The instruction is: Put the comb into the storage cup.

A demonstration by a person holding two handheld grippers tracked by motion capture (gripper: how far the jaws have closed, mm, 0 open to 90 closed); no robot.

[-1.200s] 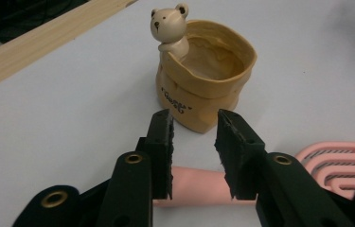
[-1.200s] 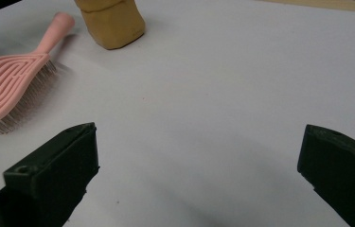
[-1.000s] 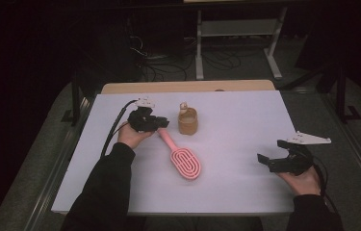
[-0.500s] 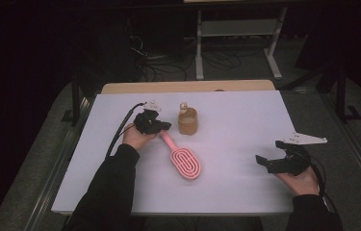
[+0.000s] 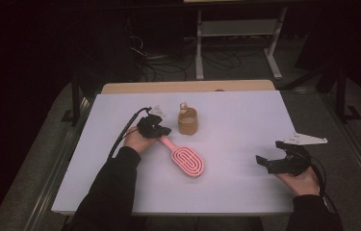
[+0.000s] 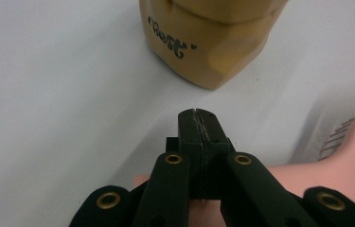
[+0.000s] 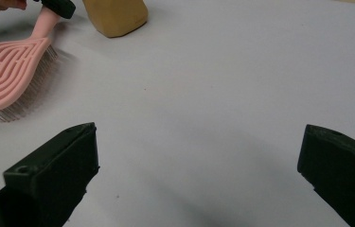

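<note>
The left hand-held gripper has sunk since a second ago and its jaws have just clenched together over the handle of the pink plastic slotted hairbrush, mid-desk beside the tan mug. Whether they pinch it I cannot tell. The right hand-held gripper stays released near the right edge.

Left gripper body covers the pink brush handle in its own view; contact not resolvable. Tan container top cut by frame edge, print partly legible. Right gripper view crops the brush head at left.
</note>
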